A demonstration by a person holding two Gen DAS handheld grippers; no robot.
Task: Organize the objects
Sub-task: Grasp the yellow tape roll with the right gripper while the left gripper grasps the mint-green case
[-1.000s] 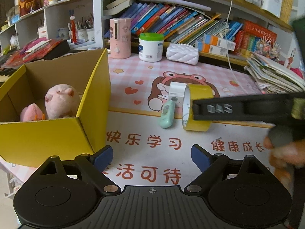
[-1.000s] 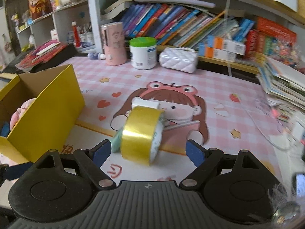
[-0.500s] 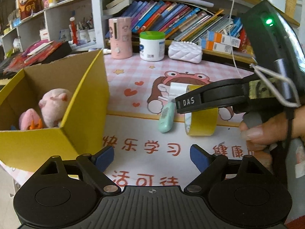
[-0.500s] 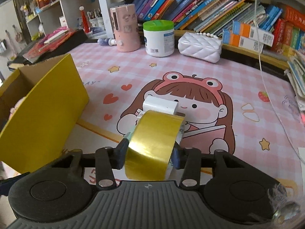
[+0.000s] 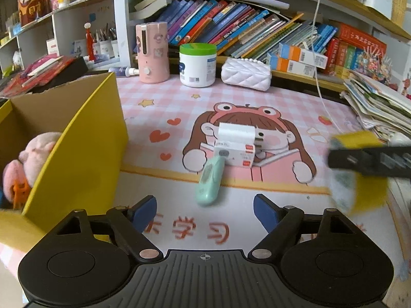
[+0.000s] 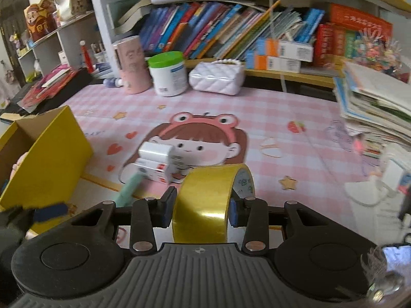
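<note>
We count one roll of yellow tape (image 6: 205, 205), one mint-green oval gadget (image 5: 210, 183), one white charger block (image 5: 237, 132), one small white carton with red corners (image 5: 234, 152), and one open yellow cardboard box (image 5: 84, 138) holding one pink plush toy (image 5: 33, 156) that we can make out, plus something orange beside it that we cannot identify. At the back of the desk we see one pink cylinder (image 5: 152, 51), one white jar with a green lid (image 5: 197, 64) and one quilted white pouch (image 5: 246, 73).

Our right gripper (image 6: 203, 206) is level and raised above the pink checked mat (image 6: 269, 118), its two blue-padded fingers pinching the tape roll across its width; the roll stands on edge, glossy gold outside, with a printed paper core. From the left wrist view it sits at the far right, blurred, well apart from the box.

Our left gripper (image 5: 205, 209) hovers low over the white front of the mat, fingers spread wide and holding nothing, the green gadget just ahead between them. The gadget's far end touches the carton, and the charger lies right behind the carton. The box is matte yellow outside and plain brown inside, with the plush soft and fuzzy
</note>
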